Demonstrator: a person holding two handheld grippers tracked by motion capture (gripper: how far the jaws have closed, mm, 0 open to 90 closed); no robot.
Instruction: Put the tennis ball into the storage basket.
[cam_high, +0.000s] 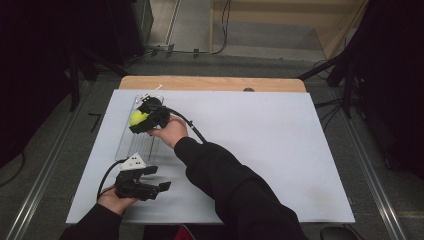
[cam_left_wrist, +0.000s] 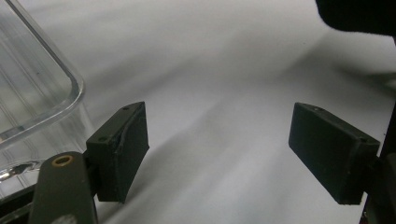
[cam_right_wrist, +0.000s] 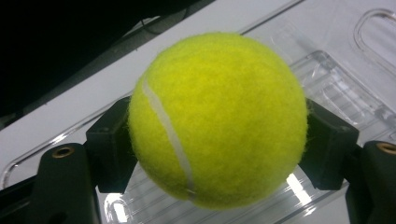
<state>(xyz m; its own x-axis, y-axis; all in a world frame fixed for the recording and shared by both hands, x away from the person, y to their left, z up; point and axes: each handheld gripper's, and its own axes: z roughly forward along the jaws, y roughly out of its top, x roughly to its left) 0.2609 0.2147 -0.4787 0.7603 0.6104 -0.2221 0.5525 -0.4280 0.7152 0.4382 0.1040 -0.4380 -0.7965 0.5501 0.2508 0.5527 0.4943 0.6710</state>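
Observation:
A yellow tennis ball (cam_high: 137, 118) (cam_right_wrist: 217, 119) is clamped between the jaws of my right gripper (cam_high: 140, 120) (cam_right_wrist: 219, 144), which is shut on it. The ball hangs over a clear plastic tray (cam_high: 131, 142) (cam_right_wrist: 336, 79) at the left of the white table. My left gripper (cam_high: 157, 180) (cam_left_wrist: 217, 151) rests near the table's front left, just in front of the tray. Its jaws stand wide open with nothing between them. A rounded corner of the tray (cam_left_wrist: 42, 88) shows at the left of the left gripper view.
A white sheet (cam_high: 260, 135) covers the table, with a wooden edge (cam_high: 215, 83) at the back. The right arm's dark sleeve (cam_high: 235, 185) crosses the front middle. Dark stands and cables line the floor on both sides.

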